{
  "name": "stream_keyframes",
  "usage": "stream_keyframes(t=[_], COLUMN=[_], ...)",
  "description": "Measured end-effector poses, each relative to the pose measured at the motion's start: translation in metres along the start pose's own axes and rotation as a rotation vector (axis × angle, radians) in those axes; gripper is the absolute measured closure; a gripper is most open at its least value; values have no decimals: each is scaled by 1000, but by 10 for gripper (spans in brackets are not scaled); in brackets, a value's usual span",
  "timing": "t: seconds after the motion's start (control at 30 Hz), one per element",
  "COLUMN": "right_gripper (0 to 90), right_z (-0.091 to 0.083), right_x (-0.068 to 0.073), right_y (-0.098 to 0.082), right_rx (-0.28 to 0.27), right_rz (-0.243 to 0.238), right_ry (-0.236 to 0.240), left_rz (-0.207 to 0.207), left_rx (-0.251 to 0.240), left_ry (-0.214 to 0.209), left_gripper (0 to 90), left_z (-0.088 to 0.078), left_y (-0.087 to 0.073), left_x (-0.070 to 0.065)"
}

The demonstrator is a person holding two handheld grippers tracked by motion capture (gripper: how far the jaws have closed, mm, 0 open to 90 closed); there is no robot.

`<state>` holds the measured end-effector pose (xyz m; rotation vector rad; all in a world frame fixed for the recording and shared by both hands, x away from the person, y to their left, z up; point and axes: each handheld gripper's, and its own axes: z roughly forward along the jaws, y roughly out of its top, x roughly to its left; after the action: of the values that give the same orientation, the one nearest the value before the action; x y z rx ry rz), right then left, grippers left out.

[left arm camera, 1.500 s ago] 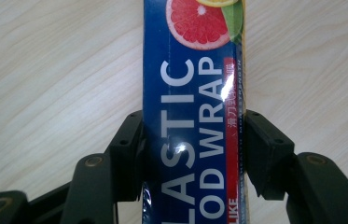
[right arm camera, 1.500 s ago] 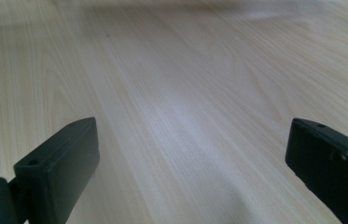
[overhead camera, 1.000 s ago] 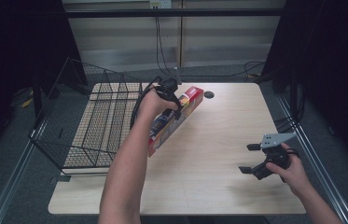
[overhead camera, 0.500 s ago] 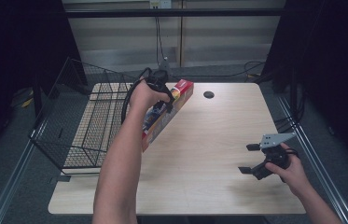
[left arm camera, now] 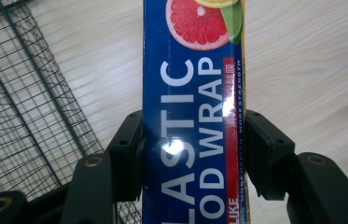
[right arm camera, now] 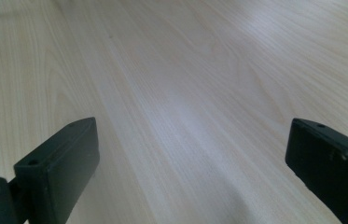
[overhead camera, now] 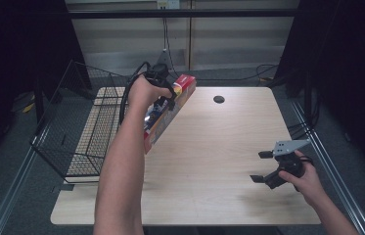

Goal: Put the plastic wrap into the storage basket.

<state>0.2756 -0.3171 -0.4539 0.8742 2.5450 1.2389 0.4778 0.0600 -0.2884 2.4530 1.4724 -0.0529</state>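
Left gripper view, tongs clamping plastic wrap box, ends cropped

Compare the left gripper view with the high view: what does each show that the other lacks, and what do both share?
Left gripper view alone: readable print on the plastic wrap box, "PLASTIC FOOD WRAP" partly cut off, a grapefruit picture, and both jaws pressed against its sides. High view alone: the right gripper, open, held near the table's right edge, both forearms, and the floor. Shared: the box clamped in the left gripper, the wire basket, and the wooden tabletop.
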Motion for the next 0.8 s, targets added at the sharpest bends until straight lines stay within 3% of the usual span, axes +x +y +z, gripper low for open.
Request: stream_keyframes(t=[0.2, 0.3, 0.33, 0.47, 0.8], right_gripper=[28, 28, 27, 28, 27], right_z=[0, 0, -1, 0, 0], right_x=[0, 0, 0, 0, 1], right_y=[0, 0, 1, 1, 1], right_rx=[-2, -3, -1, -1, 1], right_rz=[3, 2, 8, 7, 4], right_ry=[-3, -4, 2, -1, 2], left_rz=[-30, -22, -39, -47, -115], left_rx=[0, 1, -6, -3, -22], left_ry=[20, 25, 33, 53, 57], left_gripper=[462, 462, 461, 461, 461], left_z=[-7, -10, -13, -21, -35], left_y=[-3, -4, -6, -8, -18], left_x=[8, 11, 12, 16, 29])
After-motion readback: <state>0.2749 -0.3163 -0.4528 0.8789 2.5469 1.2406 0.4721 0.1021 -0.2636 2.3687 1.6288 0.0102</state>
